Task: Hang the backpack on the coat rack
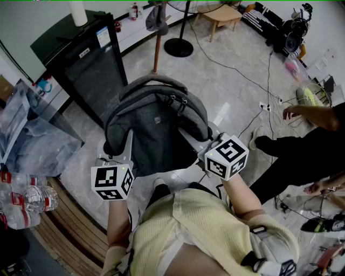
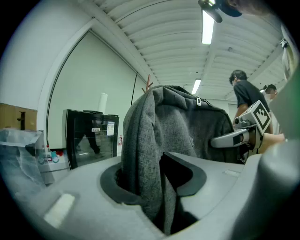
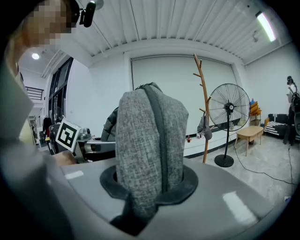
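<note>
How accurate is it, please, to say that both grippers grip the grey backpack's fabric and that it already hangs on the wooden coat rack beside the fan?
One part is wrong: the backpack does not hang on the coat rack yet. The head view shows it held short of the rack; the left gripper and right gripper do grip its fabric.

One backpack point(image 1: 156, 126) and two grippers point(image 1: 128, 143) point(image 1: 190, 139); beyond the backpack stood one coat rack point(image 1: 156, 54), one pedestal fan point(image 1: 179, 47), one wooden stool point(image 1: 220, 15)
</note>
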Tool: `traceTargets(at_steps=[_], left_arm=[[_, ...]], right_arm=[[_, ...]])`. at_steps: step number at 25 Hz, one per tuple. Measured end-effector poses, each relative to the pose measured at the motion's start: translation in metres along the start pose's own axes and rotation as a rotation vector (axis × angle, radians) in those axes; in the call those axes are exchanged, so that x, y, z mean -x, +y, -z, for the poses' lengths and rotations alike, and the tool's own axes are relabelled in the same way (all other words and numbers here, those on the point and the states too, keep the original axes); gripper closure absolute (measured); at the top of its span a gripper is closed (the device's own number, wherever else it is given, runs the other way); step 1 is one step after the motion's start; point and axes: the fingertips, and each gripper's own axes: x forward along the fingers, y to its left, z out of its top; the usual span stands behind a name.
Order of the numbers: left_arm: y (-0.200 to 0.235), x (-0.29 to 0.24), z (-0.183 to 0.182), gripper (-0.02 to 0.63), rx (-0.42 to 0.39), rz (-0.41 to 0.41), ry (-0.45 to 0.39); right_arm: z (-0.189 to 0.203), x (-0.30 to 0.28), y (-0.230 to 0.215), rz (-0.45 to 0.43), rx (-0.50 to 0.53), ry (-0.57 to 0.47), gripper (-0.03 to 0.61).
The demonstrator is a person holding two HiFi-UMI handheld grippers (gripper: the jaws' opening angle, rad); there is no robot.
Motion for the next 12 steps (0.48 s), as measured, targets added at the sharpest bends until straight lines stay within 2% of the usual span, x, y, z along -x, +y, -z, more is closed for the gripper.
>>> traceTargets(at_steps=[12], left_arm=[[0.017, 0.002, 0.006, 0.465, 0.003, 0.009, 0.031]], right_arm=[[0.006, -0.014, 0.010, 0.014, -0.027, 0.005, 0.479]])
